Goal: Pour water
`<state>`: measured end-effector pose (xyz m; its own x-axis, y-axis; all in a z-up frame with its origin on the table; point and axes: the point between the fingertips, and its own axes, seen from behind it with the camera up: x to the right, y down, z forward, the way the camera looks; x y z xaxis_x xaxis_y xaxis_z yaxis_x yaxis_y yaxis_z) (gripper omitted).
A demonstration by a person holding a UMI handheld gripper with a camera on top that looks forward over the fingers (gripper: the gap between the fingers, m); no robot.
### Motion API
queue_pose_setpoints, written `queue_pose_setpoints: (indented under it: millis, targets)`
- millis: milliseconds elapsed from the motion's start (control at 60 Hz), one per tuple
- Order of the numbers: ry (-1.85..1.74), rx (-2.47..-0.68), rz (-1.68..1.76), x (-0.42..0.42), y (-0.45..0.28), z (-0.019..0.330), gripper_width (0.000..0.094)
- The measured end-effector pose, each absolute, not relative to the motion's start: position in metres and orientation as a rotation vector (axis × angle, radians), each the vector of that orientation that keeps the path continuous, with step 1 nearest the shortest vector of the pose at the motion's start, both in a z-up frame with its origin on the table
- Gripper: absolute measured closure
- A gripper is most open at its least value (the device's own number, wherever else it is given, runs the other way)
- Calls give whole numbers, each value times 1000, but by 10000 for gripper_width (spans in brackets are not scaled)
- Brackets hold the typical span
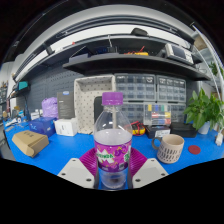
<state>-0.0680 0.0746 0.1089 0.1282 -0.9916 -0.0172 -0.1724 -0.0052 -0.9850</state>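
Observation:
A clear plastic water bottle (112,140) with a purple cap and a purple label stands upright between my fingers. My gripper (113,165) is shut on the bottle: both magenta pads press on its sides at label height. A woven beige cup (171,148) sits on the blue table (60,152), ahead and to the right of the bottle. The bottle appears lifted a little above the table, but its base is hidden by my fingers.
A tan box (30,143) lies on the table to the left, with a white box (67,127) and a purple bottle (49,107) behind it. Drawers and shelves (130,60) line the back wall. A green plant (208,108) stands at the far right.

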Motion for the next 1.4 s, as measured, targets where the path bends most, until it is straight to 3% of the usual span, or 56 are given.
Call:
queue_pose_setpoints:
  millis: [233, 750, 1167, 1283, 1400]
  targets:
    - [1332, -1302, -921, -57, 65, 113, 551]
    - [1755, -344, -118, 33, -3, 151, 553]
    - [1798, 196, 419, 56, -18, 145, 541]
    - [1804, 244, 460, 53, -23, 145, 543]
    - [1820, 147, 446, 51, -21, 147, 542]
